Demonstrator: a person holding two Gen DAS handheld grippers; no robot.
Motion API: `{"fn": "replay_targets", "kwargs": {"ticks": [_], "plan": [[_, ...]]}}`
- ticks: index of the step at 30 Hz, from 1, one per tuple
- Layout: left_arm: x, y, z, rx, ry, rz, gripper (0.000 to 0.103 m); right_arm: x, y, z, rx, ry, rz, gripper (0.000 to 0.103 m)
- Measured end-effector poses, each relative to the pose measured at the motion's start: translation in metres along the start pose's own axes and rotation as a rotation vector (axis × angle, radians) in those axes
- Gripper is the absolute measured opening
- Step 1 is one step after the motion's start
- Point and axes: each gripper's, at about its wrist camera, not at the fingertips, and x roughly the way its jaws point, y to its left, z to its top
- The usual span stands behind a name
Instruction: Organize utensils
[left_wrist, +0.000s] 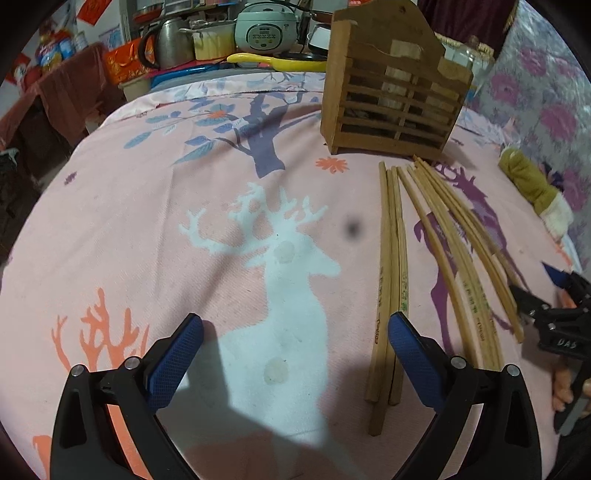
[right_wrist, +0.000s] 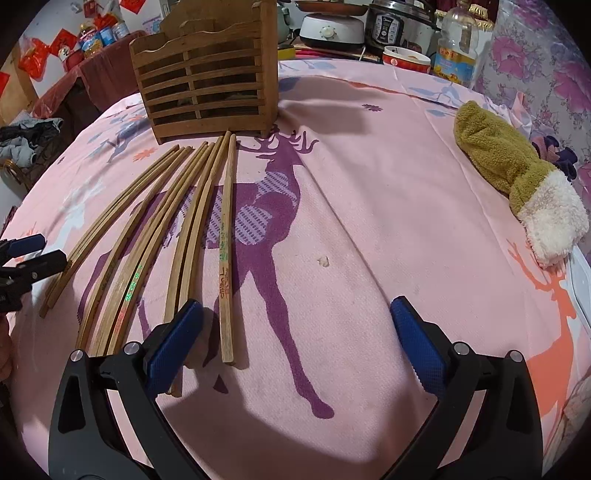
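Observation:
Several wooden chopsticks (left_wrist: 391, 273) lie side by side on the pink deer-print cloth (left_wrist: 184, 206), tips pointing at a slatted wooden holder (left_wrist: 391, 99) standing upright behind them. My left gripper (left_wrist: 295, 328) is open and empty, low over the cloth, its right finger beside the leftmost chopsticks. In the right wrist view the chopsticks (right_wrist: 192, 229) fan out left of centre below the holder (right_wrist: 207, 81). My right gripper (right_wrist: 295, 314) is open and empty, its left finger over the nearest chopstick ends.
A mustard and white fluffy sock (right_wrist: 517, 177) lies at the right. Rice cookers (left_wrist: 266, 27), a kettle (left_wrist: 170, 42), an oil bottle (right_wrist: 456, 48) and a bowl (right_wrist: 406, 61) crowd the far edge. Each gripper shows at the other view's edge (right_wrist: 26, 266).

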Motion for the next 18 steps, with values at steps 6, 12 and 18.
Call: {"fn": "replay_targets", "kwargs": {"ticks": [6, 12, 18], "plan": [[0.0, -0.003, -0.001, 0.005, -0.007, 0.003, 0.099, 0.0, 0.0, 0.0, -0.001, 0.0, -0.001, 0.098], [0.002, -0.019, -0.002, 0.073, 0.004, 0.018, 0.097, 0.0, 0.001, 0.0, -0.001, 0.0, -0.001, 0.098], [-0.016, 0.0, 0.004, -0.02, -0.066, -0.078, 0.097, 0.0, 0.0, 0.0, 0.0, 0.0, -0.001, 0.098]]}}
